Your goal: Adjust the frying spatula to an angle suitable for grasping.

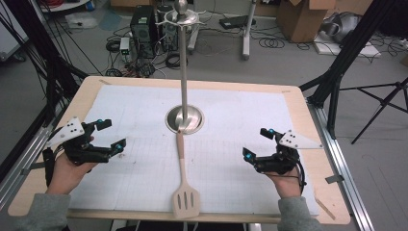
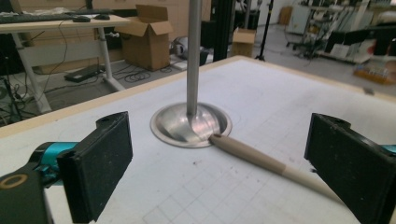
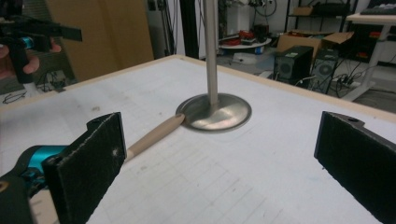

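A beige slotted spatula (image 1: pixel 183 183) lies on the white gridded mat, blade toward the near edge. Its handle (image 2: pixel 261 158) (image 3: pixel 154 135) points at the round steel base (image 1: pixel 184 119) (image 2: pixel 191 123) (image 3: pixel 215 112) of an upright metal stand, whose pole (image 1: pixel 183 62) carries hooks at the top. My left gripper (image 1: pixel 108 135) (image 2: pixel 219 163) hovers left of the spatula, open, with nothing between its pads. To the right of the spatula my right gripper (image 1: pixel 257 143) (image 3: pixel 219 163) is open too, jaws wide apart and empty. Both point inward toward the stand.
The mat (image 1: pixel 144 110) covers most of a wooden table (image 1: pixel 91 84). Black tripod legs (image 1: pixel 346 57), computer towers (image 1: pixel 144 24), cables and cardboard boxes (image 1: pixel 300 17) stand on the floor beyond. A metal rail (image 1: pixel 337 154) runs along the table's right side.
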The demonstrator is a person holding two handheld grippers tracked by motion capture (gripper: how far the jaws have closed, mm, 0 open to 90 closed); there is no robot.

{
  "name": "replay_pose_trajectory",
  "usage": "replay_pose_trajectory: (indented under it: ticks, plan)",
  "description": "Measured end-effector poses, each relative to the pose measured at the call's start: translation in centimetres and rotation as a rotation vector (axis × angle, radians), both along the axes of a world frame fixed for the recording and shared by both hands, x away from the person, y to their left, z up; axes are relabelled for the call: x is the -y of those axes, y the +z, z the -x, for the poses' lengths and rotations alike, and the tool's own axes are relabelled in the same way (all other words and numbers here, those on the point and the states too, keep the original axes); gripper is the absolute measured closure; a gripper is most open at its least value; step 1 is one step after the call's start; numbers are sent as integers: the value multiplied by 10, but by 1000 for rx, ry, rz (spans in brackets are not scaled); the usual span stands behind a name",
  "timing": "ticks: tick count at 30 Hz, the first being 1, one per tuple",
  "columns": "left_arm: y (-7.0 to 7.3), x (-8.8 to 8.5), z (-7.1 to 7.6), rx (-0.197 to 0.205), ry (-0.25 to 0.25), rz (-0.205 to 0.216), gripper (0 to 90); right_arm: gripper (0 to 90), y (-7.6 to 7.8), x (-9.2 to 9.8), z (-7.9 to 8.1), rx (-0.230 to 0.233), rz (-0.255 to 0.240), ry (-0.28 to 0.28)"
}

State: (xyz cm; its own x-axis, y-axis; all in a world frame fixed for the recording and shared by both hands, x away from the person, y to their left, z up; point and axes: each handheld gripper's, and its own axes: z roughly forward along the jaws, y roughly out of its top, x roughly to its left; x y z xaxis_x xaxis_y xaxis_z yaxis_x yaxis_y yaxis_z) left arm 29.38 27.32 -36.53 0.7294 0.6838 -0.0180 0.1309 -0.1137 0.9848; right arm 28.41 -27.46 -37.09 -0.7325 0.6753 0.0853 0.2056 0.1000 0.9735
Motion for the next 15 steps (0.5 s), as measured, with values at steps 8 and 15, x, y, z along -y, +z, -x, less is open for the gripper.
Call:
replay_pose_trajectory:
  ticks: [8, 15]
  plan:
    - [4, -9, 5, -43, -23, 89, 159, 11, -7, -6, 0, -14, 26, 18]
    - [7, -7, 6, -35, -78, 75, 222, 11, -11, -13, -2, -30, 67, 38]
